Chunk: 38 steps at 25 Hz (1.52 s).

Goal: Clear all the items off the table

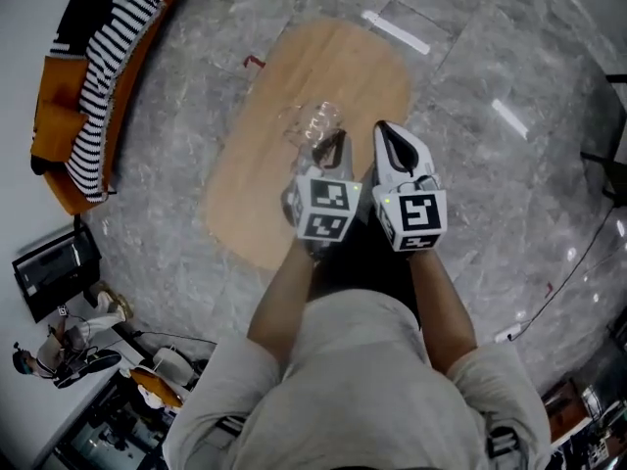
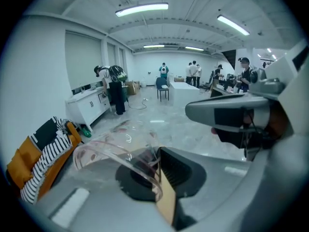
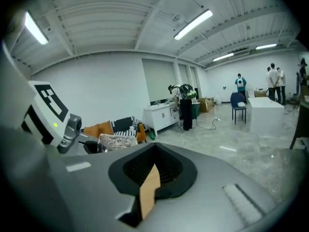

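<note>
Head view: A wooden table (image 1: 294,76) with rounded corners stands on a grey stone floor (image 1: 490,194). Bare floor lies along all of its visible edges. An orange sofa (image 1: 49,106) carrying a striped cloth (image 1: 108,57) sits well apart on the left. The left gripper (image 1: 331,145) and the right gripper (image 1: 389,130) are held side by side over the table's near end, close together. A clear plastic cup (image 1: 312,123) sits at the left gripper's tips, over the table's near half. This view does not show whether the cup touches the top.

Left gripper view: The jaws are clamped on the wall of the clear plastic cup at its rim. The cup is tilted and juts out to the left of the jaws. The right gripper reaches in from the right, just beside and slightly ahead. Beyond lies open floor, with a white cabinet (image 2: 89,108) against the left wall and people (image 2: 193,74) far off at the room's end.

Right gripper view: The jaws are pressed together with nothing between them. The left gripper's marker cube (image 3: 46,112) stands close on the left, with the cup just past it. Open floor runs ahead to a blue chair (image 3: 239,103) and a white counter (image 3: 265,108) in the distance.
</note>
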### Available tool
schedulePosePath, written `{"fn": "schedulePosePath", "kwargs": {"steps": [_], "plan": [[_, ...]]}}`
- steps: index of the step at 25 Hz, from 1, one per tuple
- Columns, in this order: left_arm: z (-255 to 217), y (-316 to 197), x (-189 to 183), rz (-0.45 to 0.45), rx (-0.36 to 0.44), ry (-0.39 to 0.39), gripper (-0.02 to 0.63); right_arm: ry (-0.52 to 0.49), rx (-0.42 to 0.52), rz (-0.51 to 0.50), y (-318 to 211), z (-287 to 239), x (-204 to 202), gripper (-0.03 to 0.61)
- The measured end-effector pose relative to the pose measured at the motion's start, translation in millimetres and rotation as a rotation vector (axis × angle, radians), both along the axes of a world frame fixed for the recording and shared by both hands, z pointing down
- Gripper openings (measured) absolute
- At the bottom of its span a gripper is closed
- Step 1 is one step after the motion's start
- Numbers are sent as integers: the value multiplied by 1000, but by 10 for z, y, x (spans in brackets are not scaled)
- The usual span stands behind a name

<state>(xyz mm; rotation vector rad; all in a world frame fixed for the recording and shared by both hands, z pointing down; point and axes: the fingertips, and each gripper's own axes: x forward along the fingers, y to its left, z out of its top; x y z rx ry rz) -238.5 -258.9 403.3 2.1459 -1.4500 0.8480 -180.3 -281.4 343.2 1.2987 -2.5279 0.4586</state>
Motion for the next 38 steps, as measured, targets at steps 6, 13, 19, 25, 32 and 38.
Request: {"fn": "schedulePosePath", "kwargs": {"steps": [6,13,19,25,32,38], "plan": [[-950,158,25,29,177,44,40,2,207,23,103,-1057,-22,6],[-1778,280,-2,63,335,76,40,52,366,47,442,-1774,-61,6],[-2225,387,-53,87,424,124,40,99,461,20,559,-2175,-202,6],[-2430,453,-175,95,459,133,40,118,472,12,657,-2326,-372,6],[-2460,582,-289,105,472,156,40,128,511,8,767,-2379,-529,6],[-2469,576,-317,101,488,155,40,140,504,24,752,-2367,-492,6]]}}
